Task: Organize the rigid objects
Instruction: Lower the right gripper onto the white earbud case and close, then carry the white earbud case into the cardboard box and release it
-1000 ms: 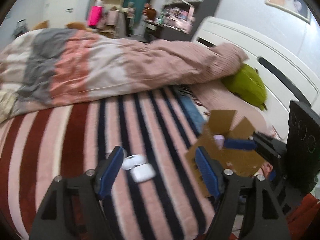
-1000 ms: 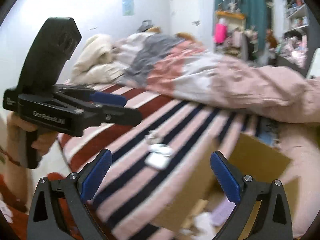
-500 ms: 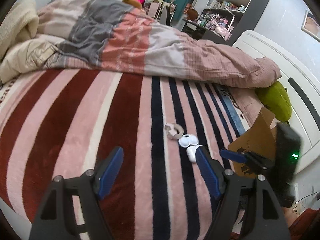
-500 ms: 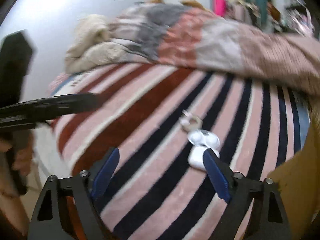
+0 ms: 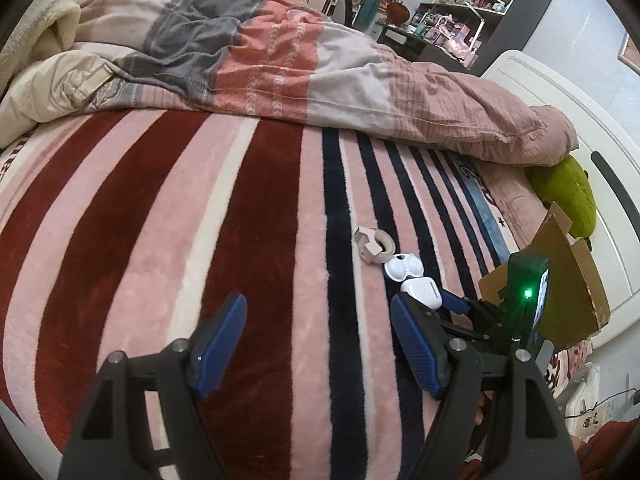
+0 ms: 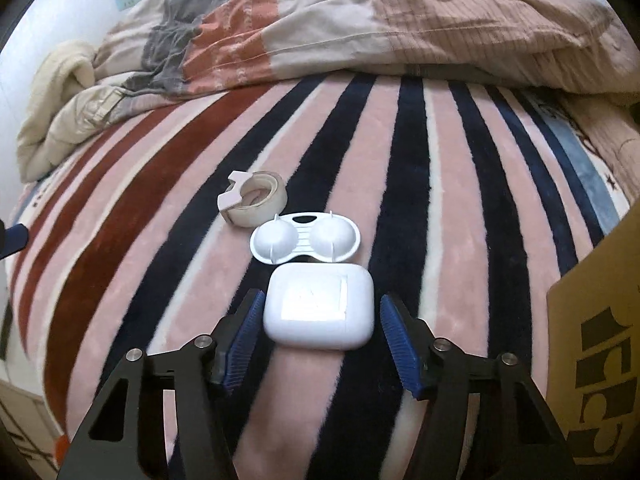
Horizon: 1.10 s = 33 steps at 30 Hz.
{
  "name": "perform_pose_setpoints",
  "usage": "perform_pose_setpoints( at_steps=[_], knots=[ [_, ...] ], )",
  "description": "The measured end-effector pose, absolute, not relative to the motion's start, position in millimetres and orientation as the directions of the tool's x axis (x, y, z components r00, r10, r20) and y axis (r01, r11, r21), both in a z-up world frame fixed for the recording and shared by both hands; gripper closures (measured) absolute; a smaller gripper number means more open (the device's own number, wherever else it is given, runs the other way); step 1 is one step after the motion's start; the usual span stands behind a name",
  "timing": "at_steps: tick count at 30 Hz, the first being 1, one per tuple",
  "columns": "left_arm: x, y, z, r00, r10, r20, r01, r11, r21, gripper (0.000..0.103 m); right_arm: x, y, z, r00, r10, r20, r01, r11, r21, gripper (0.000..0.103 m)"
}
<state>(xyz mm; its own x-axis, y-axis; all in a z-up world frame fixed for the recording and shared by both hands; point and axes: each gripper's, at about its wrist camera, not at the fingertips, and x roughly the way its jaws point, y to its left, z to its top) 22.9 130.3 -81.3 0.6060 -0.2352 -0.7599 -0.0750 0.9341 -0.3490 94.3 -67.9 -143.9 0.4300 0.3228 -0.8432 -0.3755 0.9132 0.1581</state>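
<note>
A white earbud case lies on the striped blanket between the fingers of my open right gripper, with small gaps on both sides. Just beyond it lie a white two-cup contact lens case and a small tape roll. In the left wrist view the same three lie in a row: tape roll, lens case, earbud case, with the right gripper at the earbud case. My left gripper is open and empty over the blanket, left of them.
An open cardboard box stands at the right bed edge, also seen in the left wrist view. A rumpled duvet lies across the far side. A green plush rests by the white headboard.
My right gripper has moved from above the box over to the earbud case and now straddles it. My left gripper has pulled back and swung left, away from the objects.
</note>
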Motion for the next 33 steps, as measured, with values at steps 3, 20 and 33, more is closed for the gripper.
perform_pose_setpoints(
  at_steps=[3,20,33],
  knots=[
    [23,129,-80,0.601,-0.240,-0.762,-0.071,0.934,-0.350,0.031,90,-61,-142,0.447,0.303,-0.842,-0.387,0.914,0.124,0.053],
    [32,51,-43,0.554,-0.445,-0.703,0.135,0.882,-0.452,0.032,28,-68,-48,0.393,0.615,-0.684,-0.763,0.633,0.131,0.053],
    [53,-40,15,0.499,-0.624,-0.601,0.340,0.779,-0.526,0.066,19,-145,17,0.491,0.664,-0.564,-0.770,0.634,0.076,0.053]
  ],
)
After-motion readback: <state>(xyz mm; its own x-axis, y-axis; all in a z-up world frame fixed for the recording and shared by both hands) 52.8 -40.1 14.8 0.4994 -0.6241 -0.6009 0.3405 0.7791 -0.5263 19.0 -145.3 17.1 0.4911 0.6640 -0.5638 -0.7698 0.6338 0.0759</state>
